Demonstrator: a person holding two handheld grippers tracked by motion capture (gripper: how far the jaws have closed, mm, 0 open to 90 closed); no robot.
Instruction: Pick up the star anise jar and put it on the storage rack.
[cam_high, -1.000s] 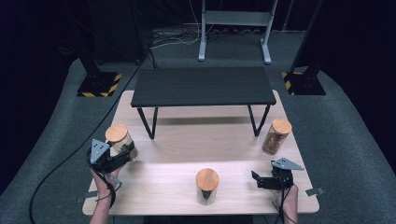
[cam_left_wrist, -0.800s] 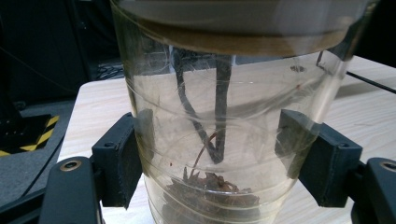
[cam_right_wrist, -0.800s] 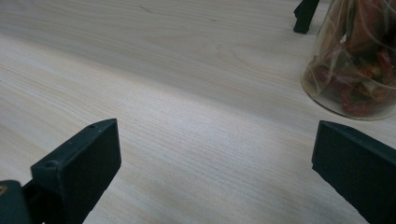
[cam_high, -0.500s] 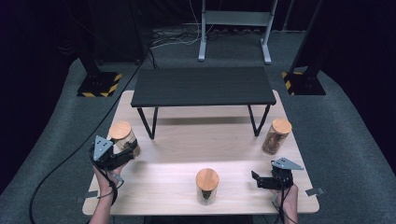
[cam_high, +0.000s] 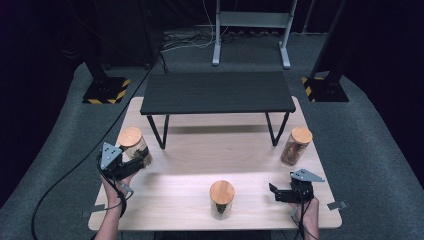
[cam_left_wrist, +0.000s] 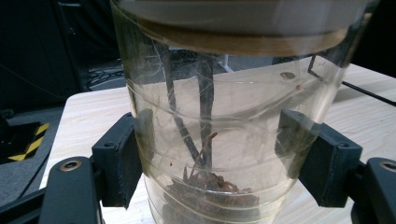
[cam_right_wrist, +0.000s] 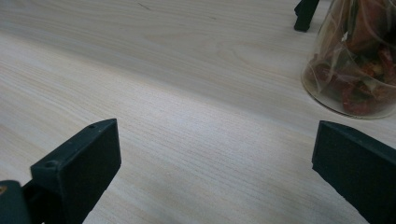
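High view: at the left of the light wooden table (cam_high: 170, 200), the left gripper (cam_high: 137, 159) has its jaws closed around a glass jar with a wooden lid (cam_high: 131, 142), near the small black bench's (cam_high: 215, 92) left leg. The right gripper (cam_high: 274, 191) rests at the near right, jaws apart on nothing.

Left gripper view: both pads (cam_left_wrist: 126, 158) press the jar's clear wall (cam_left_wrist: 224, 130); dried reddish bits lie inside.

Right gripper view: wide-spread jaws frame bare tabletop (cam_right_wrist: 187, 93); another jar (cam_right_wrist: 355, 60) stands at the far right.
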